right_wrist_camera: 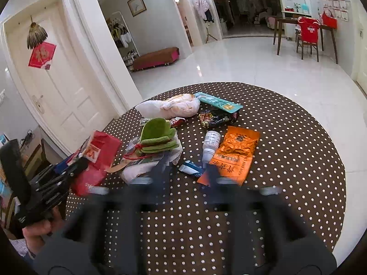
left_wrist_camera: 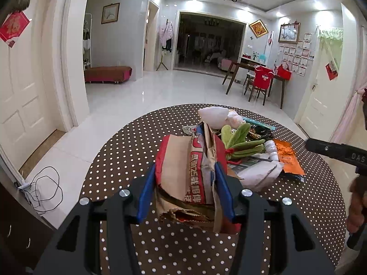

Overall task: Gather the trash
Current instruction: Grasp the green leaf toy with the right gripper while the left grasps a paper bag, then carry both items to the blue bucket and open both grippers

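The right claw [right_wrist_camera: 185, 171], blurred and seemingly spread wide, hangs over the dotted table [right_wrist_camera: 298, 160] near an orange packet [right_wrist_camera: 236, 151] and white bottle [right_wrist_camera: 209, 143].

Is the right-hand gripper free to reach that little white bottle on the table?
Probably yes. The right gripper looks empty with its jaws apart, and the white bottle lies just ahead in the open, beside the orange packet. Nothing blocks the way, though motion blur hides detail.

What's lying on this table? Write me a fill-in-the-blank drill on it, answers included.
The left gripper is shut on a red-and-brown paper ___.
The packet beside the white bottle is coloured ___.
The table has a brown cloth with white ___.
Missing words: bag; orange; dots.
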`<state>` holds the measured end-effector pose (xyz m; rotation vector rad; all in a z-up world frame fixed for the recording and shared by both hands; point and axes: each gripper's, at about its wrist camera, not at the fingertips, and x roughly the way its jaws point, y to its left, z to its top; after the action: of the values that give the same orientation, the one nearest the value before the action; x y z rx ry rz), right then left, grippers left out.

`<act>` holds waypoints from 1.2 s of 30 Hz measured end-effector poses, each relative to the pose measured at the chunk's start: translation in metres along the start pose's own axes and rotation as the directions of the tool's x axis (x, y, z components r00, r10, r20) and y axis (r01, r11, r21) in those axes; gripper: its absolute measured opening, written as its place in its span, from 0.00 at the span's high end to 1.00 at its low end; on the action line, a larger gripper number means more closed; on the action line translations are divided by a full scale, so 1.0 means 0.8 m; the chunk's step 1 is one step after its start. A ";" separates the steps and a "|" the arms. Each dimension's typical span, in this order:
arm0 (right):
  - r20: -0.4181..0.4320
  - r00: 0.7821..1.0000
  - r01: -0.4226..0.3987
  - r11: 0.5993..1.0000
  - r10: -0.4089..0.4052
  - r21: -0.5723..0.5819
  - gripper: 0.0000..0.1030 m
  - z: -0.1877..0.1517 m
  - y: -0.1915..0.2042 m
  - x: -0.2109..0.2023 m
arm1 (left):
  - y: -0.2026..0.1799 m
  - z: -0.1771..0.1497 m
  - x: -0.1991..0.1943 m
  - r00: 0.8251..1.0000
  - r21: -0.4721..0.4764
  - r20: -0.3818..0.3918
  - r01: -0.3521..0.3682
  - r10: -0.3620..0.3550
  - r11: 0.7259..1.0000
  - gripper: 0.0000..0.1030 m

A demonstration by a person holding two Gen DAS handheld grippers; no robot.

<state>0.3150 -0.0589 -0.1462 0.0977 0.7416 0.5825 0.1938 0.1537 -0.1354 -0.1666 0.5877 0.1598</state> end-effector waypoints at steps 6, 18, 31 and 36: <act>-0.062 0.998 -0.035 0.995 0.029 -0.098 0.23 0.018 0.041 0.061 | 0.017 -0.006 -0.011 0.999 -0.013 0.015 -0.043 0.044 0.999 0.52; -0.169 0.985 -0.004 0.981 -0.030 -0.193 0.94 0.024 0.086 0.138 | 0.048 -0.005 -0.014 0.998 -0.049 0.010 -0.058 0.059 0.997 0.52; -0.084 0.996 -0.024 0.990 0.012 -0.142 0.26 0.031 0.037 0.053 | 0.009 0.010 -0.024 0.998 -0.038 0.066 0.007 -0.004 0.999 0.52; -0.141 0.990 -0.062 0.971 0.030 -0.232 0.23 0.020 0.070 0.098 | 0.009 0.003 -0.034 0.997 -0.034 0.072 -0.022 0.025 0.999 0.52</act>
<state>0.3460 0.0317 -0.1665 -0.1468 0.7995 0.7231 0.1714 0.1583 -0.1185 -0.1852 0.5153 0.1977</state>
